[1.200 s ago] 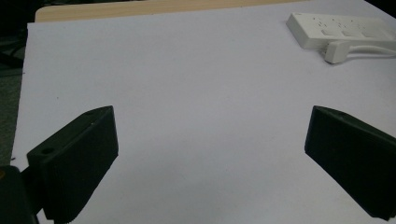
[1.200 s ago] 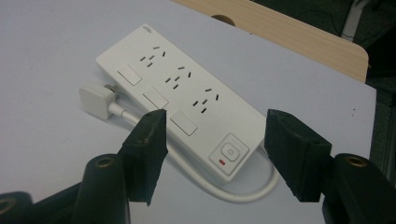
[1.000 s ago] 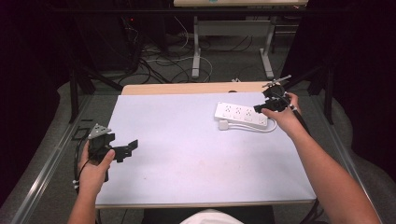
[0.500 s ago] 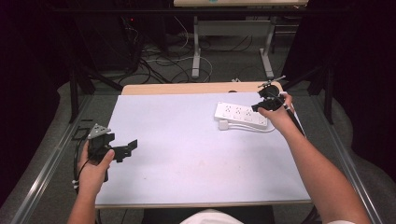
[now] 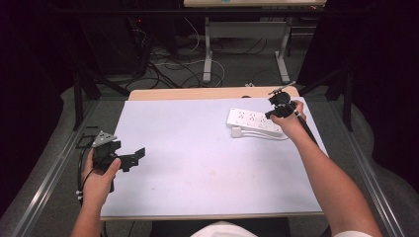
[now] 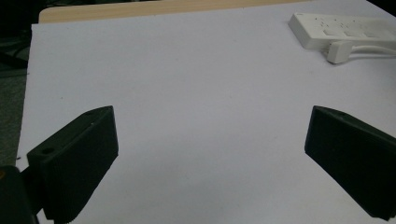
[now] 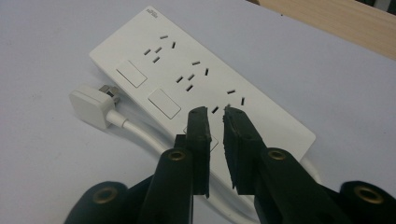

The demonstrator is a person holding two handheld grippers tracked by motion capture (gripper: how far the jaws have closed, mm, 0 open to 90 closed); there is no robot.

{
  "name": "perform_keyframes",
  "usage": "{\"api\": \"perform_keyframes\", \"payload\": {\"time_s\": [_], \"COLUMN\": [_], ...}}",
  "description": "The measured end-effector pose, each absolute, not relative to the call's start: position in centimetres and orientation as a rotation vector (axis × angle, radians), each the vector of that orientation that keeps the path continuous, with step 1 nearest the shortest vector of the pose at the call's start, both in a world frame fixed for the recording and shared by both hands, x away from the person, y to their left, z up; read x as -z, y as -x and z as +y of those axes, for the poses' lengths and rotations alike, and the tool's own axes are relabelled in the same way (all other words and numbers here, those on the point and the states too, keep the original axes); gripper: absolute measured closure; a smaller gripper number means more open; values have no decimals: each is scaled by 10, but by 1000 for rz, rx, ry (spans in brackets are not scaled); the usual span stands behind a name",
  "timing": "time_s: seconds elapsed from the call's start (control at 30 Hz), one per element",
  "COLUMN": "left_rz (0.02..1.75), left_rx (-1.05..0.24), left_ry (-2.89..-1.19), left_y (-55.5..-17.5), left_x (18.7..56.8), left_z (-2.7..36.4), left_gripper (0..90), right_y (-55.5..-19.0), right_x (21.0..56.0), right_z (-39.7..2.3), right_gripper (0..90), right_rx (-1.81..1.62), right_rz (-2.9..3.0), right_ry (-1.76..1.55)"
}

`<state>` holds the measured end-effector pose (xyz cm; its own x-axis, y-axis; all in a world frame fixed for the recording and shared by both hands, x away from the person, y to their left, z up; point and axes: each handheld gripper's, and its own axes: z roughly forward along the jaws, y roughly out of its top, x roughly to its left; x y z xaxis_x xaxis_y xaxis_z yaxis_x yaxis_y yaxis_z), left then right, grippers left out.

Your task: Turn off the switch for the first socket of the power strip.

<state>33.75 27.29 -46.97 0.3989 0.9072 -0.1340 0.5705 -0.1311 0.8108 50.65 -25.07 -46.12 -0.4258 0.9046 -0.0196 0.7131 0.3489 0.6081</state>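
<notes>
A white power strip (image 5: 254, 122) lies flat at the far right of the white table cover (image 5: 197, 158), its cord looped beside it and its white plug (image 5: 236, 132) resting loose on the cover. My right gripper (image 5: 271, 114) hovers just above the strip's right end. In the right gripper view the strip (image 7: 187, 79) and plug (image 7: 91, 103) sit under the gripper (image 7: 215, 112), whose jaws are almost together and hold nothing. My left gripper (image 5: 138, 157) rests at the near left, wide open and empty (image 6: 210, 112), looking toward the strip (image 6: 336, 28).
A bare wooden strip of tabletop (image 5: 207, 93) shows along the far edge. Beyond it stand table legs and tangled cables on the floor (image 5: 178, 59). Metal rails (image 5: 375, 182) run along both sides of the table.
The right hand has shifted a little to the left, bringing its gripper over the end of the power strip. The left gripper has not moved.
</notes>
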Motion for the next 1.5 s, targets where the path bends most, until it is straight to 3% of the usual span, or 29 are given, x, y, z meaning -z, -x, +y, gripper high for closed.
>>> {"api": "perform_keyframes", "payload": {"time_s": [0.3, 1.5], "left_rz": [1282, 1289], "left_rx": [-507, -507], "left_ry": [-1811, -1815], "left_y": [-338, -337], "left_x": [470, 471], "left_z": [272, 273], "left_gripper": [25, 25], "right_y": [-512, -529], "right_x": [474, 513], "right_z": [-247, -231], "right_gripper": [900, 900], "right_rx": [-747, -728], "right_rz": [2292, 2305], "right_ry": [-1456, -1569]}}
